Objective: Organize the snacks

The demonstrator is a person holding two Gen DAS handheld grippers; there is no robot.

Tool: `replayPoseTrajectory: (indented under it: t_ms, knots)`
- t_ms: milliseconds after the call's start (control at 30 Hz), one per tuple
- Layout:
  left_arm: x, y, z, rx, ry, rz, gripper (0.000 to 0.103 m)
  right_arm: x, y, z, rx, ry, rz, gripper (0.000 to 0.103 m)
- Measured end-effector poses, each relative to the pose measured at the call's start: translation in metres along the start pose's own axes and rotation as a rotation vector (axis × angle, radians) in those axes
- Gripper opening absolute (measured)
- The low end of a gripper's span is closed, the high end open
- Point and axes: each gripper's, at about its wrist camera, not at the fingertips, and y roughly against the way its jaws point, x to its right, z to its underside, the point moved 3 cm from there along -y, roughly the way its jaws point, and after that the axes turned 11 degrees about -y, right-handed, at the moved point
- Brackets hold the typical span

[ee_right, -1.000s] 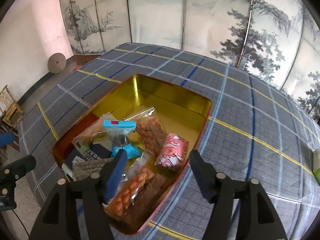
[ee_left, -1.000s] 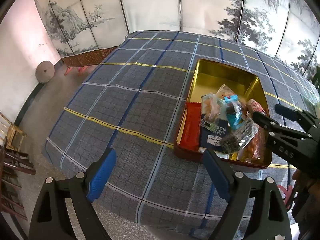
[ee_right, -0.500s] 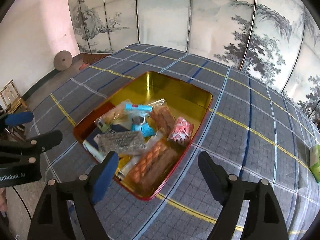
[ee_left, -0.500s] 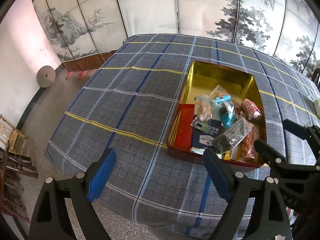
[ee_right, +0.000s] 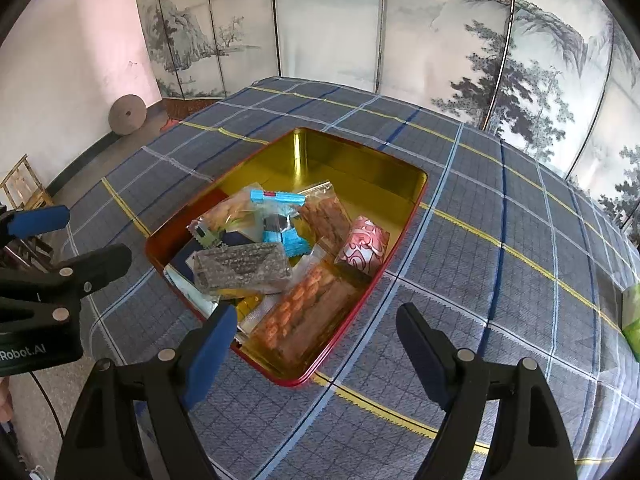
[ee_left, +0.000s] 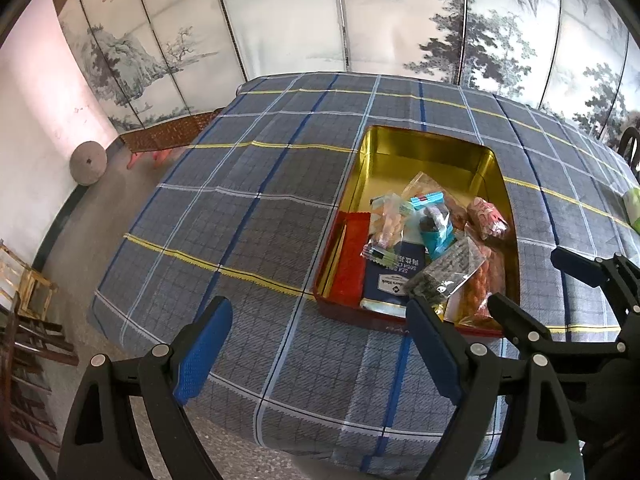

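Note:
A red tin with a gold inside [ee_left: 424, 152] [ee_right: 360, 168] stands on the plaid table and holds several snack packets. Among them are a blue-topped clear packet [ee_right: 280, 216], a dark seaweed packet [ee_right: 244, 264], a pink patterned packet [ee_right: 362, 244], an orange cracker pack [ee_right: 304, 320] and a navy box [ee_left: 394, 276]. My left gripper [ee_left: 320, 356] is open and empty, above the table's near edge, left of the tin. My right gripper [ee_right: 312, 352] is open and empty, over the tin's near corner. It also shows in the left wrist view [ee_left: 556, 288].
The plaid tablecloth [ee_left: 240, 216] covers the table. A green packet [ee_right: 632, 316] lies at the table's right edge. A painted folding screen [ee_right: 400, 32] stands behind. A round stone [ee_left: 88, 162] and wooden chairs [ee_left: 28, 300] are on the floor to the left.
Both grippers have drawn back and up from the tin, so it looks smaller and farther. The snacks in the tin have not moved. Both grippers stay open.

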Motion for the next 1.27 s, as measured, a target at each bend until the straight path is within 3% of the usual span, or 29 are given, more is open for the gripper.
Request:
replayPoseTrajectory:
  t_ms: [1267]
  knots:
    - [0.0106,-0.0078,0.0019,-0.007,-0.013,0.045,0.087,0.0046,-0.0048,0.0038,-0.019,-0.001,0.017,0.084]
